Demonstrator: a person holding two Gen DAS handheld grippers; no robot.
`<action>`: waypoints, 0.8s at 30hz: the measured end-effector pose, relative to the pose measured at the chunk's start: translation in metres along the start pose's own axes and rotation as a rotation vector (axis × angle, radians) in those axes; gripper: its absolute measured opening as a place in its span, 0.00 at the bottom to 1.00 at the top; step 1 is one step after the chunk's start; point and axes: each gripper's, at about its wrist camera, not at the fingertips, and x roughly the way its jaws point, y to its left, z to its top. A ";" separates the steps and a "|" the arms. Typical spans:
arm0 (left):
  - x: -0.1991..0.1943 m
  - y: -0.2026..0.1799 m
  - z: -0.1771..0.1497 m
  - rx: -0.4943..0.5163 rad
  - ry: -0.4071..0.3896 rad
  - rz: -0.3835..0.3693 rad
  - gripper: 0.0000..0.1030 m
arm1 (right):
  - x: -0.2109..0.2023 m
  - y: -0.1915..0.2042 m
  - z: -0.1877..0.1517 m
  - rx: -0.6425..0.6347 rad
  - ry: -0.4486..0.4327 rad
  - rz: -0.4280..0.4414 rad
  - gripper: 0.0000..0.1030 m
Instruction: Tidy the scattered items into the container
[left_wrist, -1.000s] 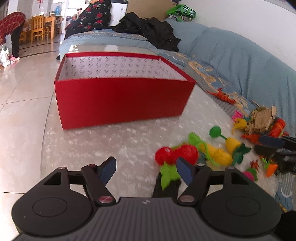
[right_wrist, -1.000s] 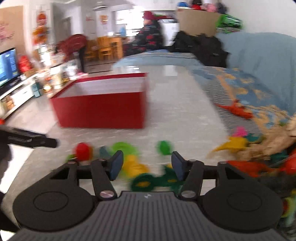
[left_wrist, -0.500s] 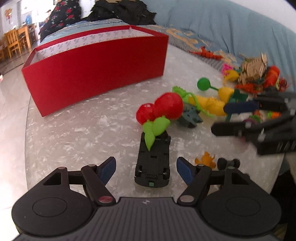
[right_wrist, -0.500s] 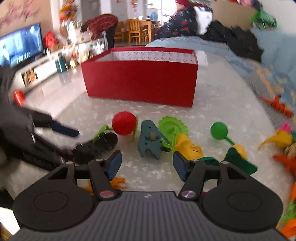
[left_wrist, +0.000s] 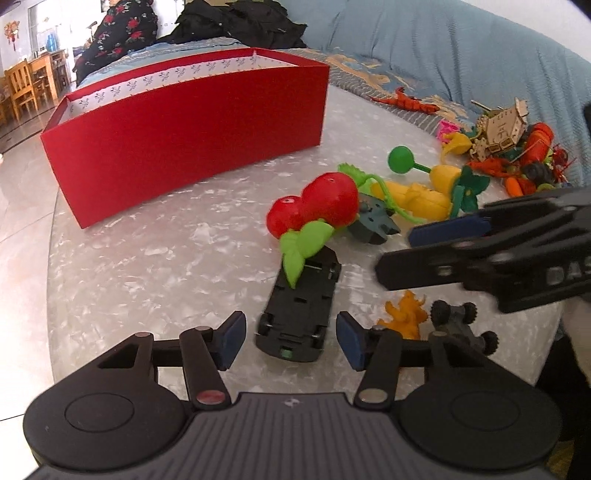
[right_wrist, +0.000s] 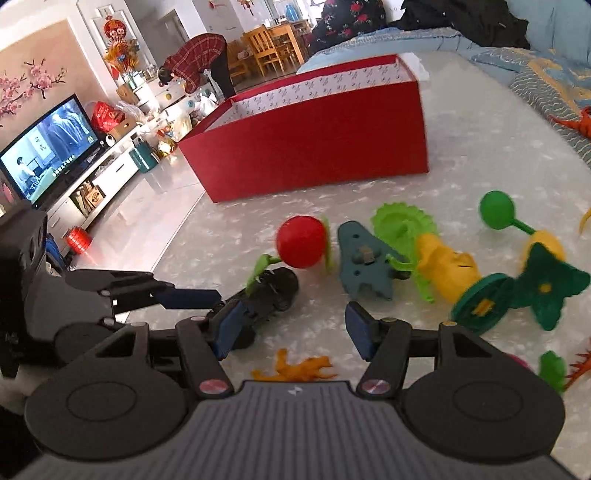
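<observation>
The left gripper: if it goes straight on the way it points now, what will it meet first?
Probably the black toy car, lying upside down between the closing jaws of the left gripper, which do not yet press on it.

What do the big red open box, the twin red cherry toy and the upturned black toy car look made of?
Big red open box: probably cardboard, matte, with thin flat walls and a printed paper lining. Twin red cherry toy: glossy moulded plastic, showing highlights. Upturned black toy car: likely hard plastic, dull, with a moulded underside.

Toys (left_wrist: 402, 199) before box (left_wrist: 192, 122), seemingly apart.
</observation>
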 end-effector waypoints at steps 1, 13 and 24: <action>0.000 -0.001 -0.001 0.004 0.000 -0.001 0.55 | 0.004 0.003 0.001 0.001 0.006 0.003 0.58; 0.000 0.001 -0.008 0.020 -0.007 -0.004 0.54 | 0.046 0.009 0.009 0.134 0.085 0.057 0.56; 0.001 0.001 -0.008 0.022 -0.016 -0.026 0.40 | 0.047 0.014 0.003 0.108 0.098 0.060 0.25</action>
